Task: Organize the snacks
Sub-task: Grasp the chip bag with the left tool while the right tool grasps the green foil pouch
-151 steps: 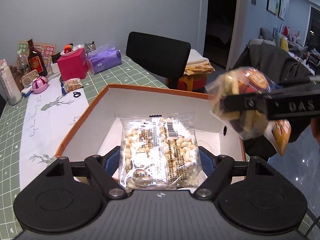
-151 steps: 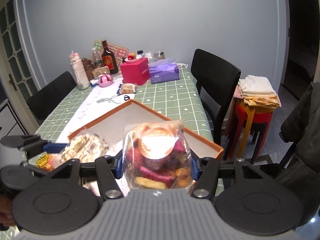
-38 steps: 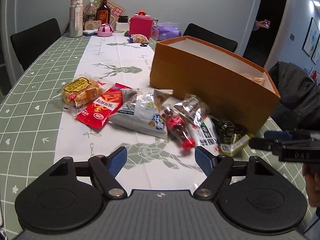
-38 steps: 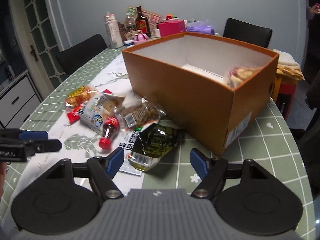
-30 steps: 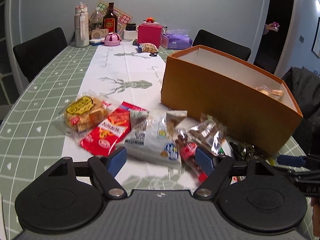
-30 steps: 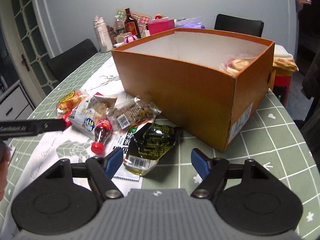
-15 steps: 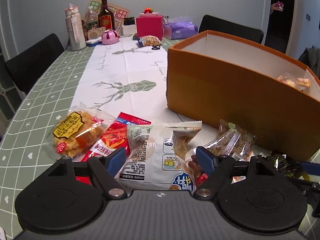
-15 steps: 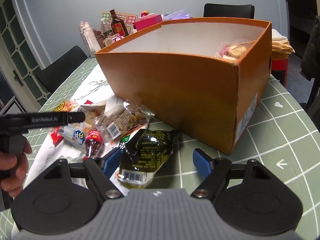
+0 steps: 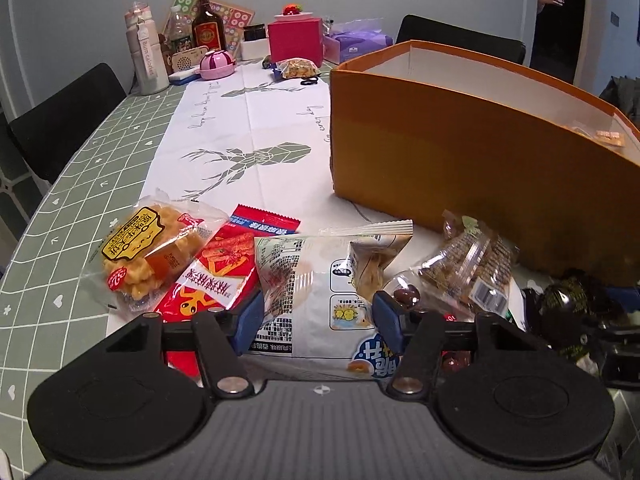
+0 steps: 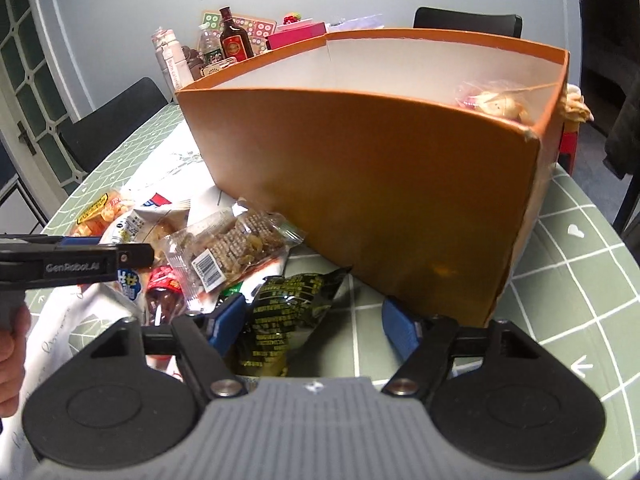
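Observation:
An orange box [image 9: 460,148] [image 10: 360,168] stands on the table, with a clear snack bag [image 10: 494,100] inside at its right end. A pile of snacks lies in front of it. My left gripper [image 9: 318,312] is open, its jaws either side of a white and blue chip bag [image 9: 316,304]. My right gripper [image 10: 308,316] is open around a dark green and gold packet [image 10: 280,320]. A clear bag of brown snacks [image 10: 228,252] [image 9: 468,268] lies between them. A yellow-labelled pastry bag [image 9: 144,256] and a red packet [image 9: 216,276] lie to the left.
The table has a green grid cloth [image 9: 80,184] and a white runner [image 9: 256,132]. Bottles [image 9: 206,24], a pink box [image 9: 294,38], a purple tissue pack [image 9: 354,42] and a small snack bag [image 9: 298,68] stand at the far end. Black chairs [image 9: 60,120] surround the table.
Both grippers let go of their bags into the box, left it, and came down to the snack pile. In the last half second both moved closer, jaws now around packets.

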`<state>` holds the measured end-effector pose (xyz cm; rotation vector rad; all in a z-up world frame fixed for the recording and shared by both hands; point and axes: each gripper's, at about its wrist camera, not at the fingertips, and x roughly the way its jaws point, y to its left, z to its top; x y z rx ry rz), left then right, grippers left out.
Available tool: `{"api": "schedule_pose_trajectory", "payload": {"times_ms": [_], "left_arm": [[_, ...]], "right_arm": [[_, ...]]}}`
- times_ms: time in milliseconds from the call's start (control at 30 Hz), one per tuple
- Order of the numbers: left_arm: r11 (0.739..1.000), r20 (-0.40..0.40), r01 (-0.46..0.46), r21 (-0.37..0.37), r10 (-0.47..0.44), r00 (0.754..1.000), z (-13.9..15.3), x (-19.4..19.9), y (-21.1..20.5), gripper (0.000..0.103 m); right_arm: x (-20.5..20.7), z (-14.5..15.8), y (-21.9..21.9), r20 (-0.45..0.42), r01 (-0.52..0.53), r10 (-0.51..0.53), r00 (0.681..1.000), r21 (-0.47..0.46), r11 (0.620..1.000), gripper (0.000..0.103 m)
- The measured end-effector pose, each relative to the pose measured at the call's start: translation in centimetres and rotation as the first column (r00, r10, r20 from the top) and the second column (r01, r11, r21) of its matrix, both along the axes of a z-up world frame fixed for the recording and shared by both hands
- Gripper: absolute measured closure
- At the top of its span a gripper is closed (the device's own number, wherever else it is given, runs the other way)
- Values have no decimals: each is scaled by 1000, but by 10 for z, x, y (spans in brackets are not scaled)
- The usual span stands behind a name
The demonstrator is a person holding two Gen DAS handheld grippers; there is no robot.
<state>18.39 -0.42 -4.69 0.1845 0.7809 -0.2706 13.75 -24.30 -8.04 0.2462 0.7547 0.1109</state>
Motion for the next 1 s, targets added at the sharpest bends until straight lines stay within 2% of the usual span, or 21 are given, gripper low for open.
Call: {"api": "schedule_pose_trajectory", "payload": {"times_ms": [67,167,233,333,633,1000], "left_arm": [[1000,3,11,2,-11,1000,0,-7,1,35],[1000,-1,17,-6,-17,1000,1,-17,5,36],[1000,-8,14,-9,-14,1000,2,-22,8,36],[1000,-17,13,-14,-13,1000,3,-32,12,36],[1000,7,31,1,-31,999,2,-70,22,36],[1000,-12,19,-11,-19,1000,7,-96,34,35]], "right_arm": [[-2,0,-2,4,-6,6,1000,4,1000,34],[-4,0,-3,6,-22,22,1000,14,1000,44],[-6,0,-5,3,-35,35,999,32,999,55],[-11,2,-4,7,-54,53,999,31,998,66],[-30,3,-15,15,-42,41,999,20,999,67],[-47,2,-23,7,-61,61,998,28,998,68]]}}
